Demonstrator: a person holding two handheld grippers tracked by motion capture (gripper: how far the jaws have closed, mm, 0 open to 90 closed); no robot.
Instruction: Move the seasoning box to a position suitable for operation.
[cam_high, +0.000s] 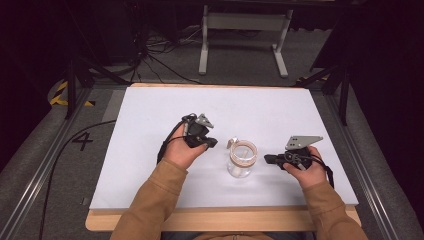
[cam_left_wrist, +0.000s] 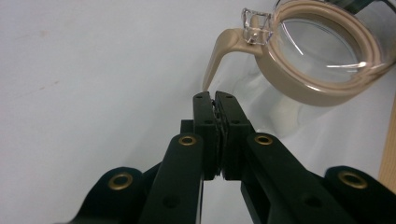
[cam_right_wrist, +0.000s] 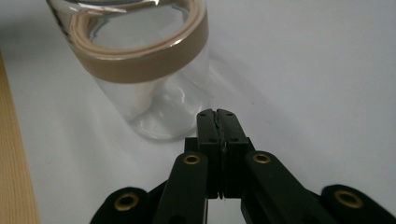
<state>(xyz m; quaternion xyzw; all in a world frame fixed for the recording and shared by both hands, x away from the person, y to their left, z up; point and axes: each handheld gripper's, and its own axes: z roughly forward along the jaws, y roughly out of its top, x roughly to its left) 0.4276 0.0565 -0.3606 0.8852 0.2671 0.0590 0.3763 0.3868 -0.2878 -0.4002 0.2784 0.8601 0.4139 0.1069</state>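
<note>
White table (cam_high: 150, 165) | one jar (cam_high: 240, 162), seemingly empty | left gripper (cam_high: 212, 142) clenched | right gripper (cam_high: 268, 159) clenched

A: Any writing to read here?

B: One mark: a dark numeral "4" (cam_high: 82, 141) on the grey floor beside the tabletop (cam_high: 150, 115), well off to the outer side of the left tongs (cam_high: 212, 142).

A: Nothing on the jar (cam_high: 241, 159) between the two tongs?

B: No lettering I can make out there.
</note>
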